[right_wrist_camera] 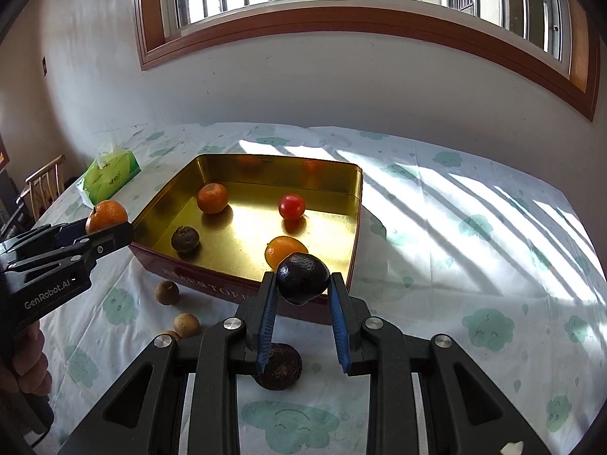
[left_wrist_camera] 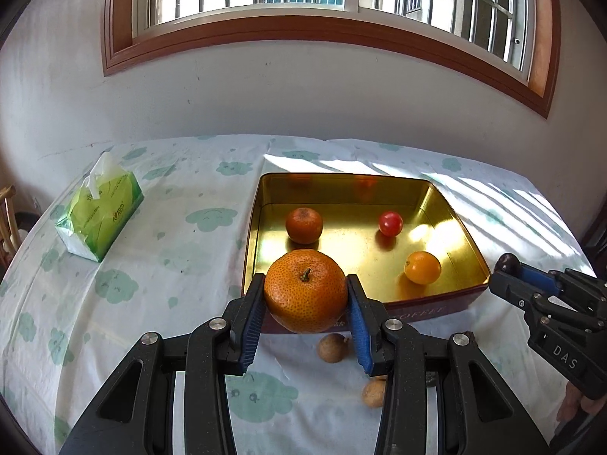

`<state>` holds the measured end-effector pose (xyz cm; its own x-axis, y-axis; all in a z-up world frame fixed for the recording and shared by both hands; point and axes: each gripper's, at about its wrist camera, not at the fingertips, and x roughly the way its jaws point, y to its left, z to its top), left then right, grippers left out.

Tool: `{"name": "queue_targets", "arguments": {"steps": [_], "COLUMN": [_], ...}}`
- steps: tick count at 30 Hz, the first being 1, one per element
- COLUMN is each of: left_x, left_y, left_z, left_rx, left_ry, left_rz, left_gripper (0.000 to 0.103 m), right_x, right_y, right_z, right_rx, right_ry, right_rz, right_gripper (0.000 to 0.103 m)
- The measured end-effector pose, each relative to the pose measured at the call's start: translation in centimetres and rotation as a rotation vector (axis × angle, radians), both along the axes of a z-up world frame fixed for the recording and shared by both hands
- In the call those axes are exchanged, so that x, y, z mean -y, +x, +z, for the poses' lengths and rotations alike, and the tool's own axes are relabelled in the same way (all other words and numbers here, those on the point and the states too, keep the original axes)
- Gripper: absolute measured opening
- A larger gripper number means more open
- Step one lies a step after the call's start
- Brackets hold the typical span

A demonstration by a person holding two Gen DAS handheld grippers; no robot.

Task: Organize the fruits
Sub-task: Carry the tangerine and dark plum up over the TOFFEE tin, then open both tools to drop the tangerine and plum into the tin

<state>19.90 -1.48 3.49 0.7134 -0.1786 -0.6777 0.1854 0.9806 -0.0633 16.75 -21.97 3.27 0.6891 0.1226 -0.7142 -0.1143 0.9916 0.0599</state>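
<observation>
Up close in the left wrist view, the left gripper pinches a big orange between its two blue pads, one on each side. The orange hangs in the air just in front of the near wall of the gold tin. Inside the tin lie a small orange, a red tomato and a yellow-orange fruit, each apart from the others. On the tablecloth under the gripper sit two little brown fruits. A green tissue pack lies far to the left. At the right edge, the right gripper holds something dark at its tip.

From the right wrist view, the right gripper pinches a dark round fruit between its blue pads. It hangs over the near edge of the tin. Another dark fruit sits inside the tin near the left wall, with the small orange, the tomato and the yellow-orange fruit. One more dark wrinkly fruit lies on the cloth under the gripper. On the left, the left gripper grips the big orange beside the tin's corner.
</observation>
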Motion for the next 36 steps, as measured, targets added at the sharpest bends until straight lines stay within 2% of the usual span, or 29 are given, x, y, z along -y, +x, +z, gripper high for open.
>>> {"name": "queue_targets", "arguments": {"steps": [5,13,29,36], "left_x": [0.1,0.9,1.3,1.2], "left_y": [2.6,4.5,5.3,5.2], "left_z": [-0.4,-2.2,-4.5,-4.5], "left_rx": [-0.026,-0.076,-0.141,-0.14], "left_ry": [0.012,0.032,0.056,0.057], "left_rz": [-0.001,-0.03,-0.002,0.005], "left_gripper": [0.042,0.042,0.042,0.042], "right_x": [-0.4,-1.5,-2.2,-2.2], "right_y": [2.2,4.3,5.0,5.0], "right_z": [-0.5,-1.7,-3.3,-3.5], "right_rx": [-0.022,-0.048,-0.081,-0.083], "right_ry": [-0.01,-0.044,-0.073,-0.07], "right_rz": [0.007,0.036,0.044,0.041], "right_gripper": [0.025,0.025,0.025,0.025]}}
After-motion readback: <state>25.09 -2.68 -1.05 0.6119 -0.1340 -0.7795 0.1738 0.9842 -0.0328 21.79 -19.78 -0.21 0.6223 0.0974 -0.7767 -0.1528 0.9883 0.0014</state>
